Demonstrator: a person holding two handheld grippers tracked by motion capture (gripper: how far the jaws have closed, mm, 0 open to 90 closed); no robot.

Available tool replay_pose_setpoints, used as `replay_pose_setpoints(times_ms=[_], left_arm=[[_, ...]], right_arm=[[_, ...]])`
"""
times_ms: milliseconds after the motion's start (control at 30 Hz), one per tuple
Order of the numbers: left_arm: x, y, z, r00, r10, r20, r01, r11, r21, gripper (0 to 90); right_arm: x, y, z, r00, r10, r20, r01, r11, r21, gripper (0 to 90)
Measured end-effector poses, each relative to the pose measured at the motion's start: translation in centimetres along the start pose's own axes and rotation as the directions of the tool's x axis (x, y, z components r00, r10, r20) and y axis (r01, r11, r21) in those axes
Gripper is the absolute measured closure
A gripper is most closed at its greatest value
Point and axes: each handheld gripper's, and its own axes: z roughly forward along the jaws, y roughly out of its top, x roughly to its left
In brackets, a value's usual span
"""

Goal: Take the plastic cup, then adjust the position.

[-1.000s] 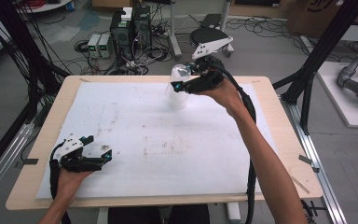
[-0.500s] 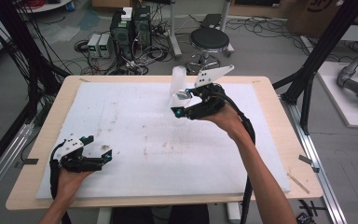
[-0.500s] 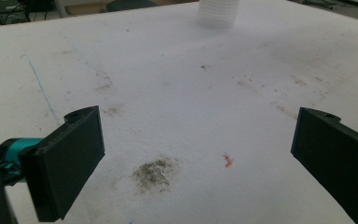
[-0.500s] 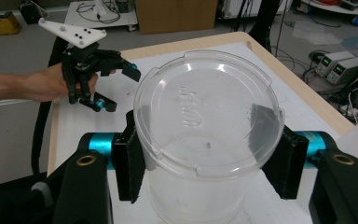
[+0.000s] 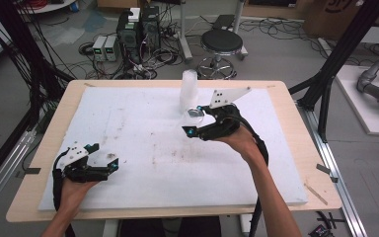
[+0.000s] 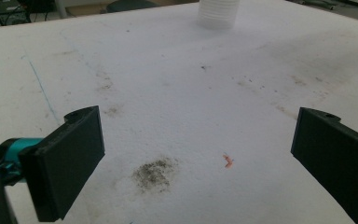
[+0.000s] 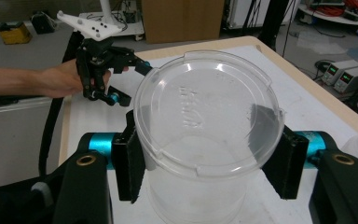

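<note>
1. R gripper (image 5: 193,123) is clamped on a clear plastic cup (image 7: 208,140); pads press both sides, cup held above the white foam mat (image 5: 143,143), mid-table.
2. Stack of cups (image 5: 189,90) stands upright just beyond it, near the mat's far edge.
3. L gripper (image 5: 109,164) sits low at the near-left corner, jaws wide apart w/ nothing between, well away from the cup.

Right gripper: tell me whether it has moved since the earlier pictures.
Yes. In the high view the right gripper, shut on a clear cup, has come toward the person and down, away from the white cup stack by the far edge.
</note>
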Motion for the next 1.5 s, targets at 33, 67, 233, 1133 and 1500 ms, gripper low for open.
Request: replay_pose_setpoints(times_ms=[33, 67, 233, 1133, 1500], left_arm=[[0.0, 0.0, 0.0, 1.0000, 0.000, 0.000, 0.000, 1.0000, -0.002, 2.5], [0.0, 0.0, 0.0, 1.0000, 0.000, 0.000, 0.000, 1.0000, -0.003, 2.5], [0.0, 0.0, 0.0, 1.0000, 0.000, -0.001, 0.000, 1.0000, -0.002, 2.5], [0.4, 0.7, -0.4, 0.9986, -0.004, 0.053, 0.006, 0.9991, -0.041, 2.5], [-1.3, 4.3, 0.2, 0.9435, 0.109, 0.313, -0.066, 0.9870, -0.147, 2.5]], right_arm=[[0.1, -0.2, 0.1, 1.0000, -0.002, -0.005, 0.002, 1.000, 0.003, 39.7], [0.2, -0.4, 0.2, 1.0000, -0.001, -0.009, 0.001, 1.000, 0.003, 39.7], [0.5, -1.2, 0.7, 0.9999, 0.006, -0.015, -0.006, 1.000, -0.001, 39.7], [1.2, -2.7, 1.0, 0.9990, 0.007, -0.045, -0.008, 1.000, -0.025, 39.7], [1.7, -2.9, 0.7, 0.9974, 0.003, -0.073, -0.007, 0.998, -0.060, 39.7]])
